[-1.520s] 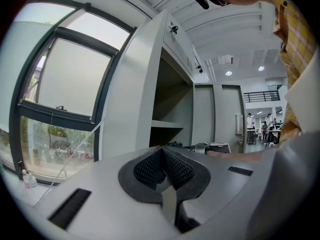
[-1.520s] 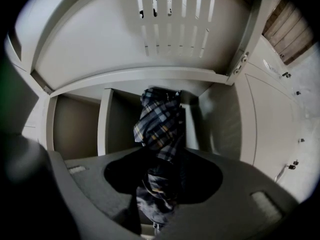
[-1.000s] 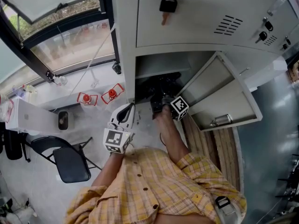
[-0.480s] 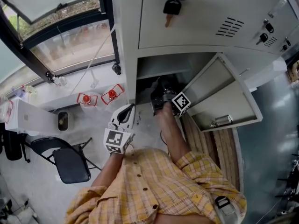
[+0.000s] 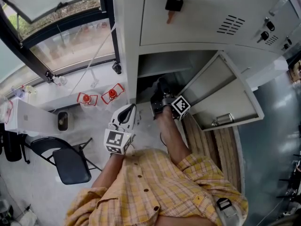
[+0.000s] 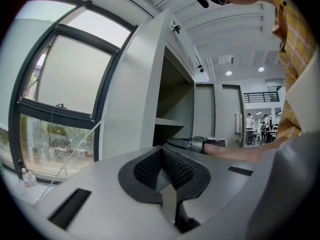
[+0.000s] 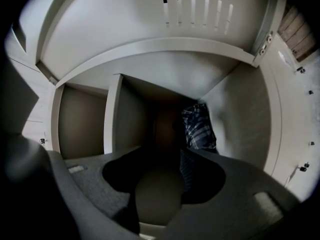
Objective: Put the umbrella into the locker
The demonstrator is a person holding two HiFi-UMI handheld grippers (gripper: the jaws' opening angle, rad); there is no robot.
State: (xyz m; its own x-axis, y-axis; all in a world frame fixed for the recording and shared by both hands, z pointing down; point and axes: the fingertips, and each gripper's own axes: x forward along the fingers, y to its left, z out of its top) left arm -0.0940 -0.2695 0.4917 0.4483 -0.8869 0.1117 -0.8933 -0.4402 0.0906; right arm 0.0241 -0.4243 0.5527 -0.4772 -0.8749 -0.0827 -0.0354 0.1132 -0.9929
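While the right tool [image 7: 158, 176] hangs released and empty at the mouth of the locker [image 7: 242, 111], the plaid umbrella [image 7: 199, 126] sits deep inside by the right wall, clear of the jaws. Placing looks done; next comes backing out and closing the door [image 5: 226, 97]. The left tool [image 6: 163, 170] waits outside, clenched on nothing

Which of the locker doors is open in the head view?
The lower locker door, swung out to the right, where the right gripper reaches in. The door above it, with keys hanging in its lock, is shut.
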